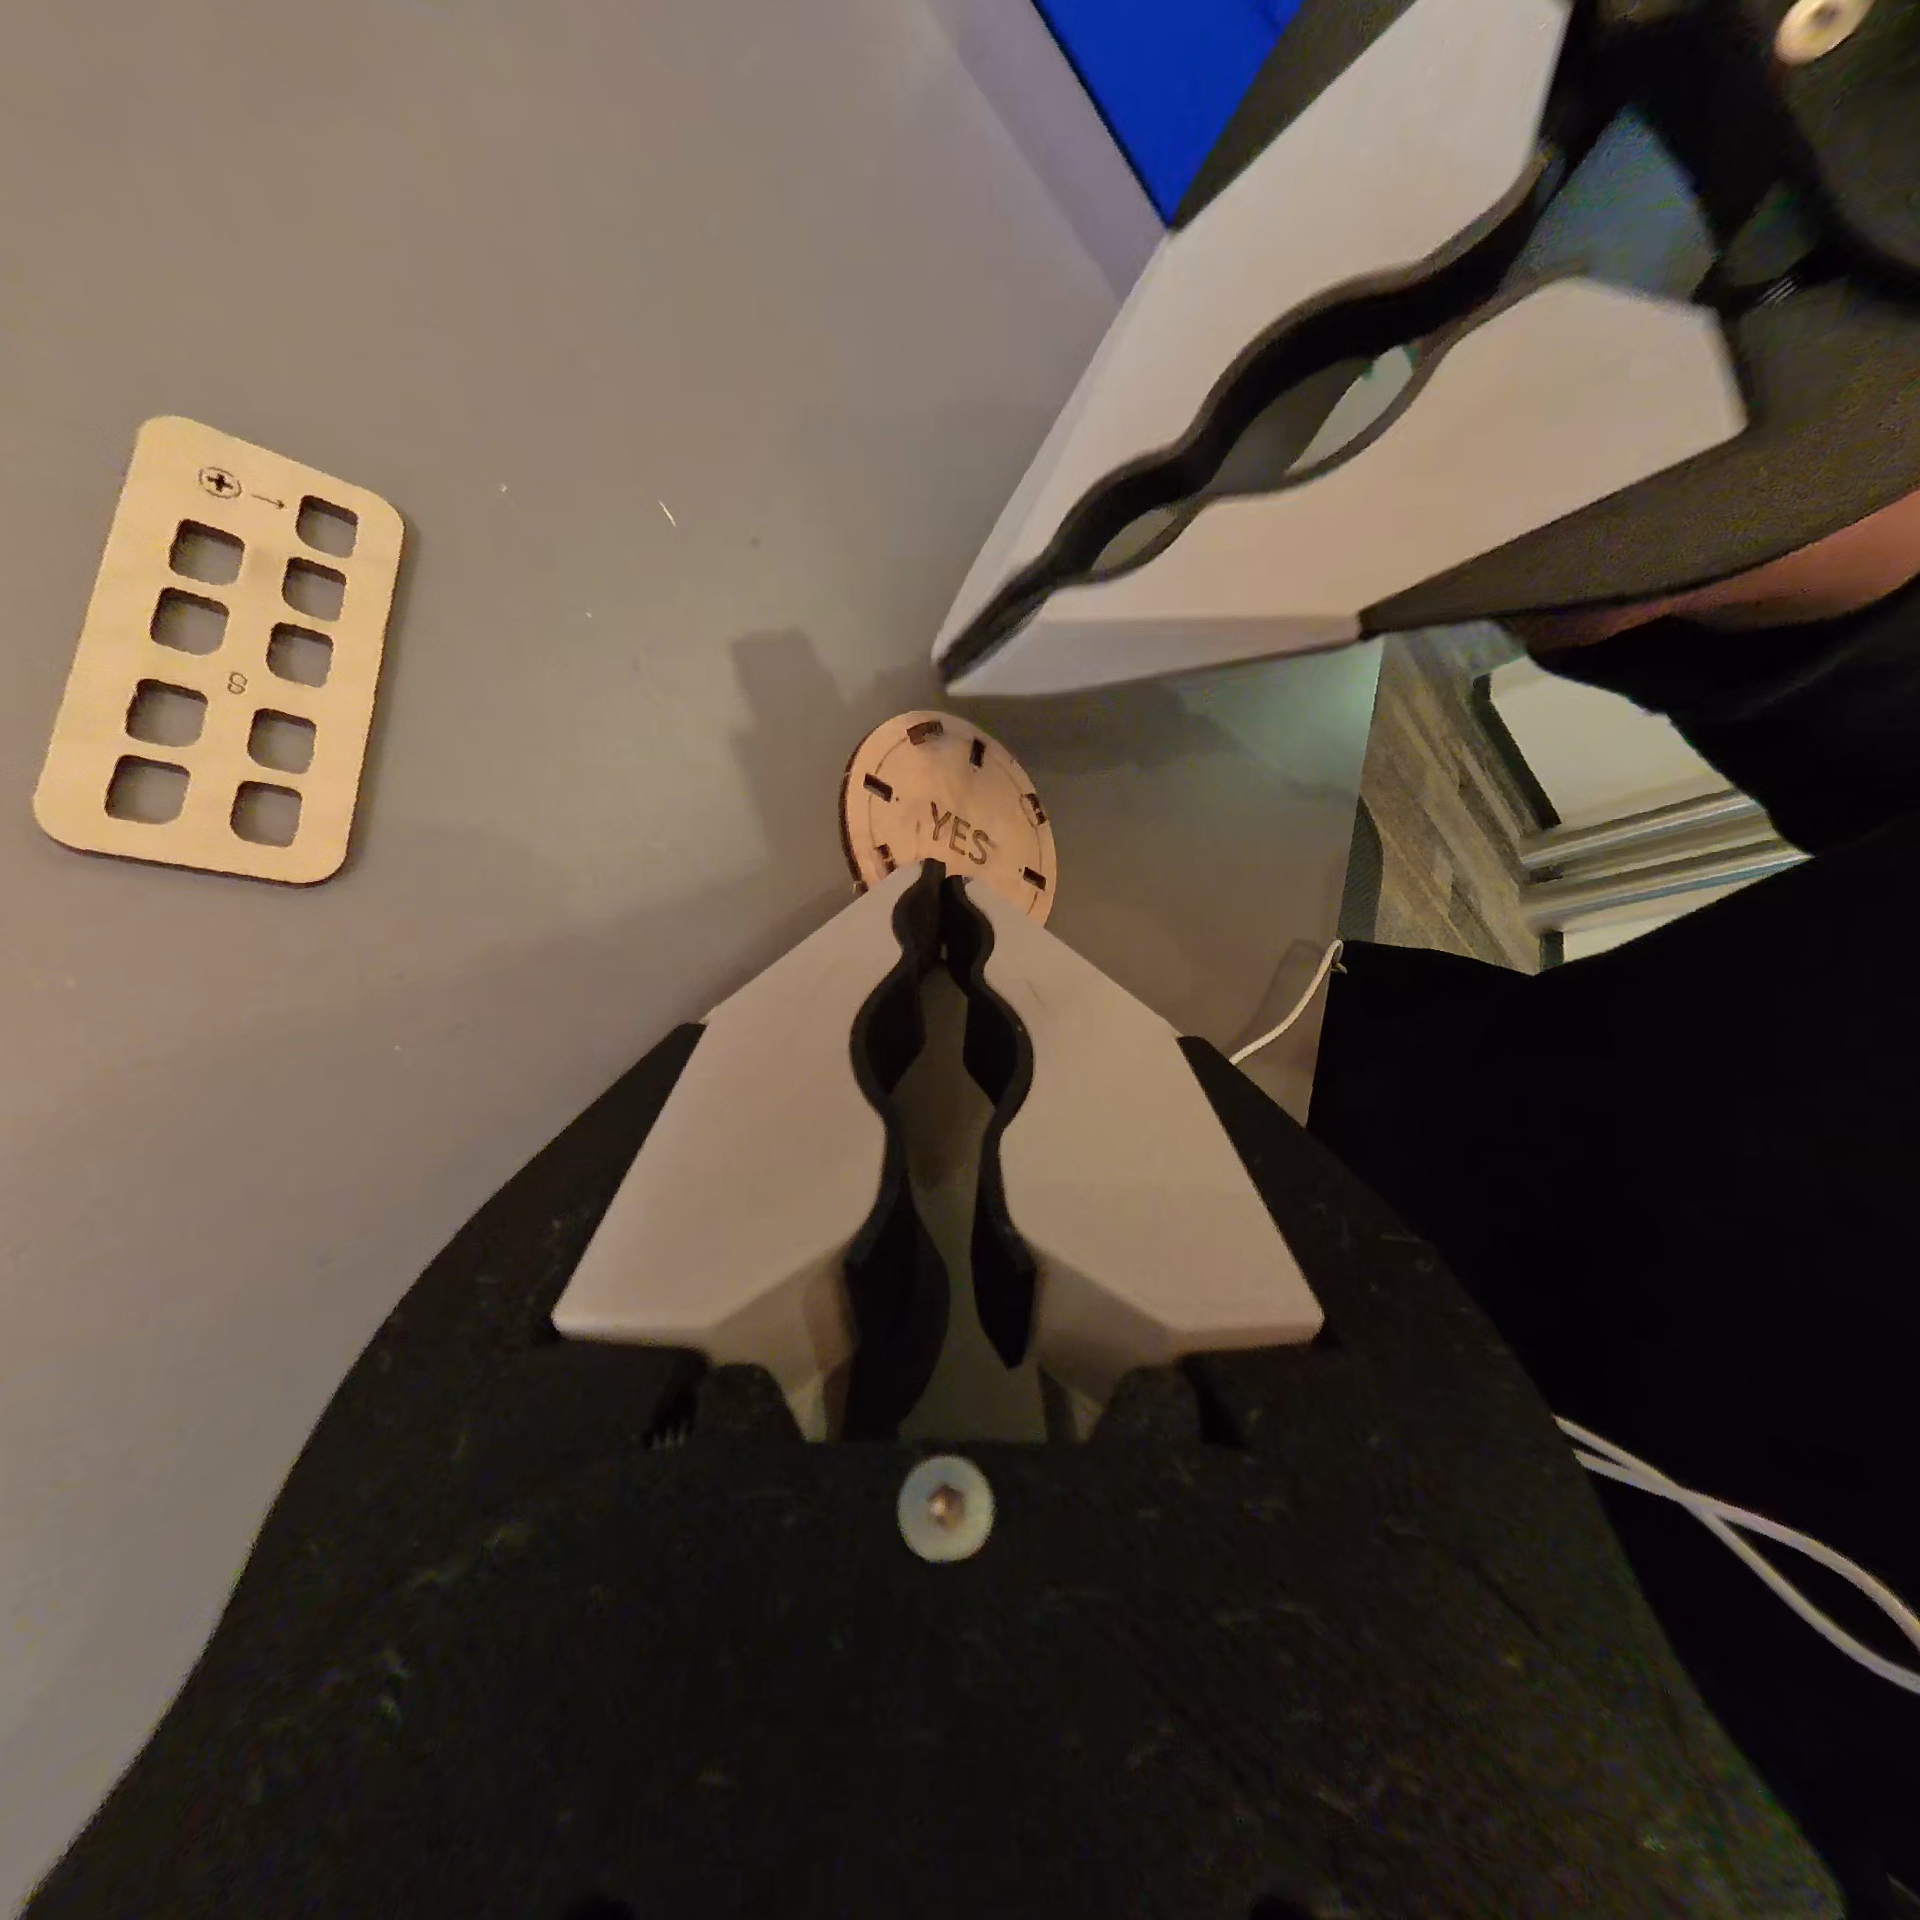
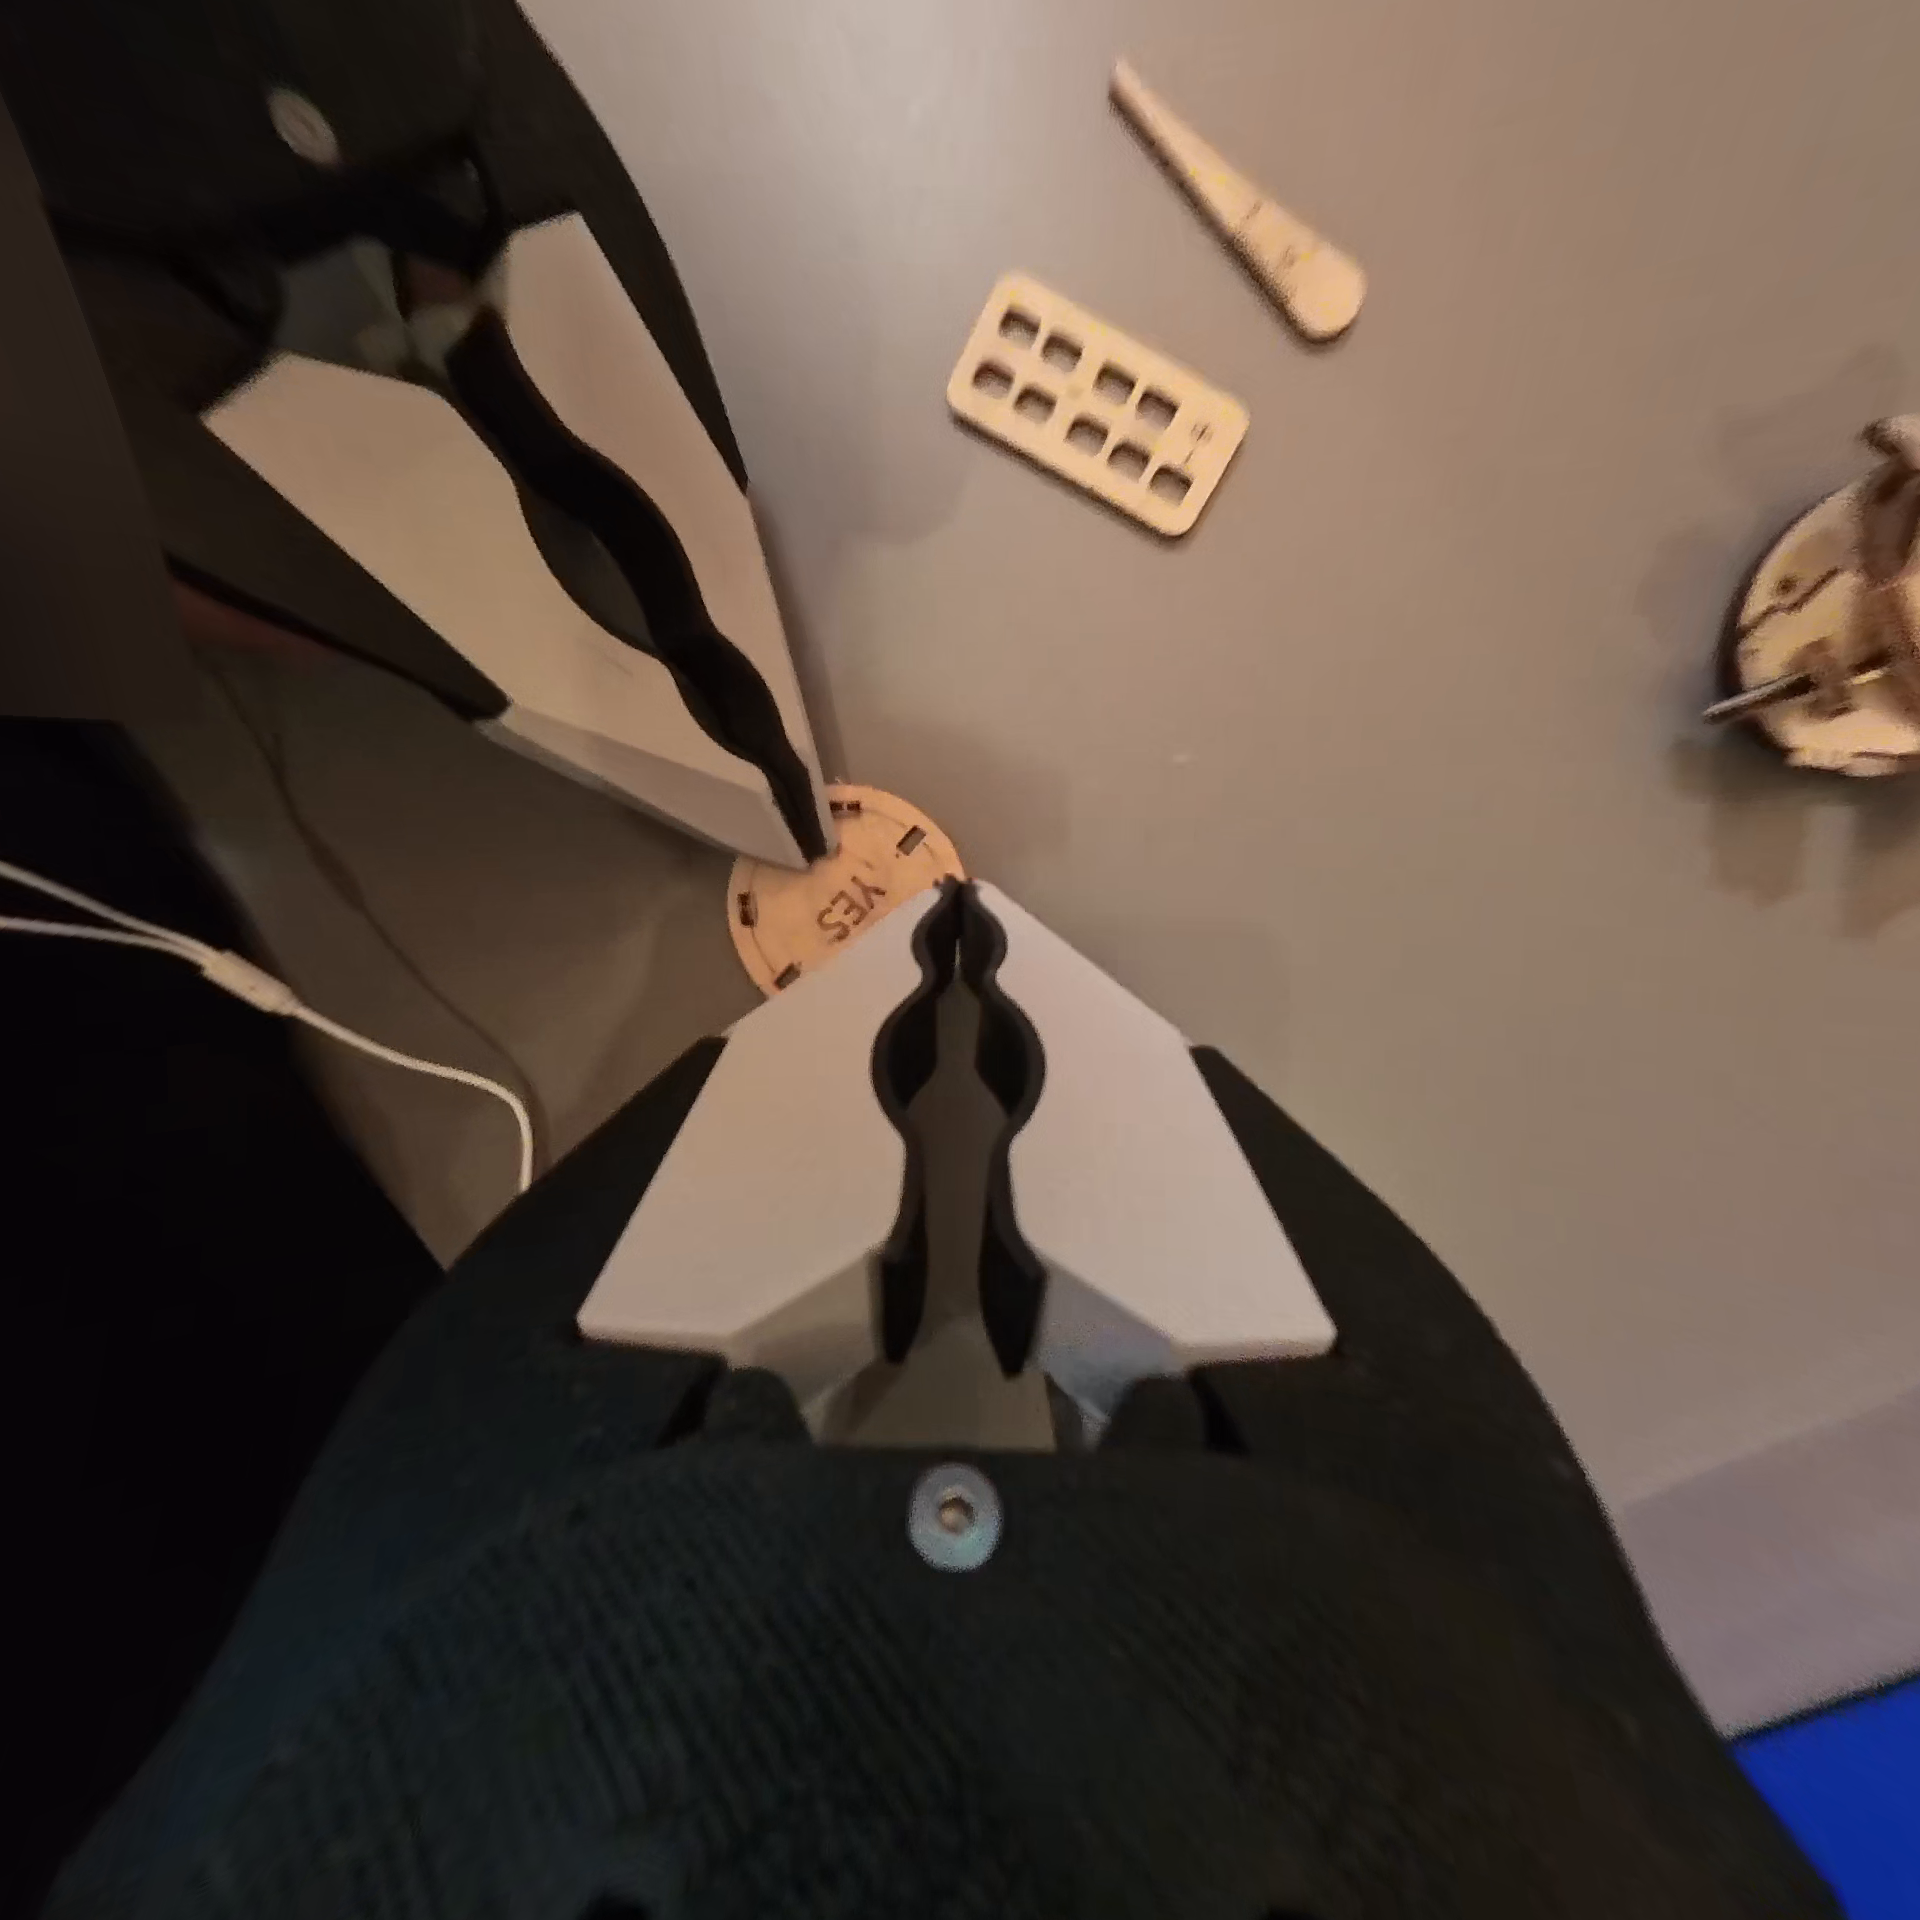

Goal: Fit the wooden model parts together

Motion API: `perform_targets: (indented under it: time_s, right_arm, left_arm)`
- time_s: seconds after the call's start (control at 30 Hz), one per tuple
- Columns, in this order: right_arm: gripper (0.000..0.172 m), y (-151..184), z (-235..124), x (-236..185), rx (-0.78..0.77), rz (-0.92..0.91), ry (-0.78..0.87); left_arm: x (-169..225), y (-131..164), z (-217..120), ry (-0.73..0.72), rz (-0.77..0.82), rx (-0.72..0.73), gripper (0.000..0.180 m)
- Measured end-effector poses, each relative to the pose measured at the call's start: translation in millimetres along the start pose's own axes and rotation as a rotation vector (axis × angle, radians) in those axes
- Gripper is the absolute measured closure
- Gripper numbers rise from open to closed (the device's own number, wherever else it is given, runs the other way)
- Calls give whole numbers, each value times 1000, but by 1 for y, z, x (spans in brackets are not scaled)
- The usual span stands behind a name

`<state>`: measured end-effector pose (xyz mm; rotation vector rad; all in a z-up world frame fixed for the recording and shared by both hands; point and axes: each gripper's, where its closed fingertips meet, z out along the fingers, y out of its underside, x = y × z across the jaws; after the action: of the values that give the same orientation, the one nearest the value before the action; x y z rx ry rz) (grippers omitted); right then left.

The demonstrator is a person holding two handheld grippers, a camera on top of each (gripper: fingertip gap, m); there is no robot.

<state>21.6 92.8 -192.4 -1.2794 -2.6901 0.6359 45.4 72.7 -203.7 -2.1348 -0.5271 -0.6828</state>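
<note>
Both hand-held grippers, left point(image 1: 940, 878) and right point(image 2: 958, 885), are closed on nothing, tips over the wooden disc point(image 1: 971, 805).

A round wooden disc point(image 1: 951, 816) lies flat on the grey table point(image 1: 520, 312), close to the table's edge. The pale, laser-cut piece carries an engraved ring, small dark rectangular slots spaced around its rim and engraved lettering at its centre. The left gripper point(image 1: 940, 878), jaws closed with nothing between them, has its tips down at the disc's rim; in the right wrist view those tips point(image 2: 805, 847) sit on the disc's point(image 2: 831, 904) face beside a slot. The right gripper point(image 2: 958, 891), also closed and holding nothing, hangs over the disc's opposite side; contact with it cannot be told.
</note>
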Motion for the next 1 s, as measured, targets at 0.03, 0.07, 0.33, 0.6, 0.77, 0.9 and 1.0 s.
perform_targets:
  time_s: [0.03, 0.07, 0.33, 0.6, 0.77, 0.9, 1.0]
  right_arm:
    - [172, -4, -4, 1, 24, 1, 3]
    - [172, -6, -5, 1, 31, 6, -1]
    - [172, 2, 3, -4, -12, -19, -3]
    - [172, 6, 12, -4, -32, -9, -13]
    - [172, 1, 0, -2, -17, -9, 2]
    - [172, 9, 10, -2, -49, -15, 6]
    - [172, 3, 4, 1, -14, -9, 24]
  left_arm:
    - [0, 0, 0, -1, 1, 0, 180]
    - [0, 0, 0, -2, 3, 0, 180]
    - [0, 0, 0, -1, 0, 0, 180]
    - [0, 1, 0, -10, 7, -1, 180]
    - [0, 1, 0, -8, 6, -3, 180]
    - [-1, 1, 0, -11, 7, -3, 180]
    - [-1, 1, 0, -10, 7, -2, 180]
